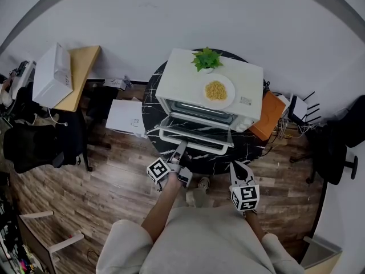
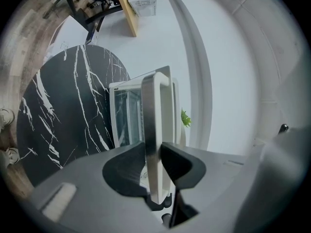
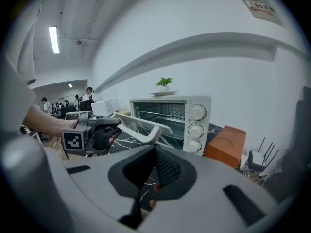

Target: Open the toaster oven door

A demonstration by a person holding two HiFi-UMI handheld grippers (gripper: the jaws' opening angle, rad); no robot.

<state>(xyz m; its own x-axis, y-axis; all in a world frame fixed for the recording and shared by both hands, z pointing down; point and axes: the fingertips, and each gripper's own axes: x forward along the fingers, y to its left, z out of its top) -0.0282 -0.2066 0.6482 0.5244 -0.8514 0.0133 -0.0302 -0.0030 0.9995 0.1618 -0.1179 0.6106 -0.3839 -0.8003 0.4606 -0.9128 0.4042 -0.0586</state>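
A white toaster oven (image 1: 211, 96) stands on a round black marble table (image 1: 153, 99). Its glass door (image 1: 197, 131) hangs open, tipped down close to level toward me. My left gripper (image 1: 181, 150) is shut on the door handle (image 2: 158, 110), the pale bar pinched between both pads; the right gripper view shows this left gripper (image 3: 116, 125) at the handle's (image 3: 148, 136) left end. My right gripper (image 1: 240, 169) hovers at the table's near edge, right of the door, touching nothing. In the right gripper view its jaws (image 3: 154, 171) meet with nothing between them.
On the oven top sit a plate of yellow food (image 1: 218, 90) and a small green plant (image 1: 206, 59). An orange box (image 1: 267, 116) lies right of the oven. A white box (image 1: 52, 76) rests on a wooden desk at left, with chairs (image 1: 34, 147) around.
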